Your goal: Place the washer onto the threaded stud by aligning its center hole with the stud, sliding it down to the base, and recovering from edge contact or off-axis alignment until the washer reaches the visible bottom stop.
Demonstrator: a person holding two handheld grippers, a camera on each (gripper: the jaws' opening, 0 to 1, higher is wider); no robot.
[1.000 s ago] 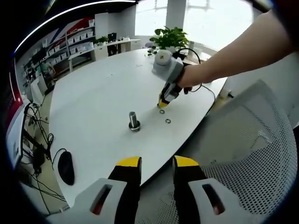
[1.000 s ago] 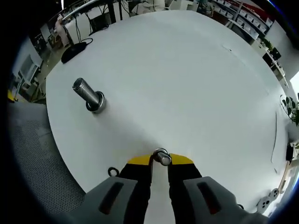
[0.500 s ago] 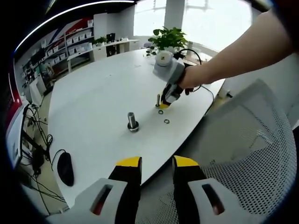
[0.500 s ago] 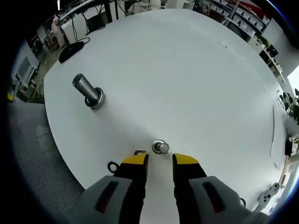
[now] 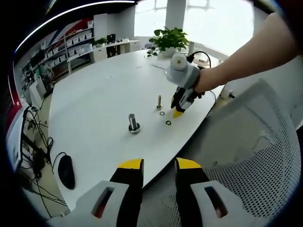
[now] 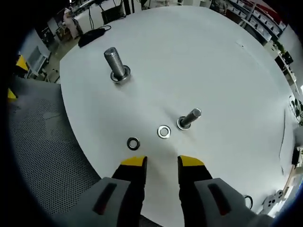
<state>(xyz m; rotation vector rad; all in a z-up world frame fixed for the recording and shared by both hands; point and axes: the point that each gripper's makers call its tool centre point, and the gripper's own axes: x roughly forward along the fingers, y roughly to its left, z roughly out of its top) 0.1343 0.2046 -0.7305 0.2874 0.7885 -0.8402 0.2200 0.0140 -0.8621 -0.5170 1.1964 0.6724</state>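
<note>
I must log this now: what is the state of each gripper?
Left gripper: open, holding nothing.
Right gripper: open, holding nothing, above the table.

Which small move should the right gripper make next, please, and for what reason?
Probably lower the open right gripper onto the washer just ahead of its fingers and grip it: the washer lies flat on the table beside the small stud, not yet threaded on.

On the tabletop, two washers lie side by side just before the small stud. The large stud stands well apart, farther back and left.
</note>
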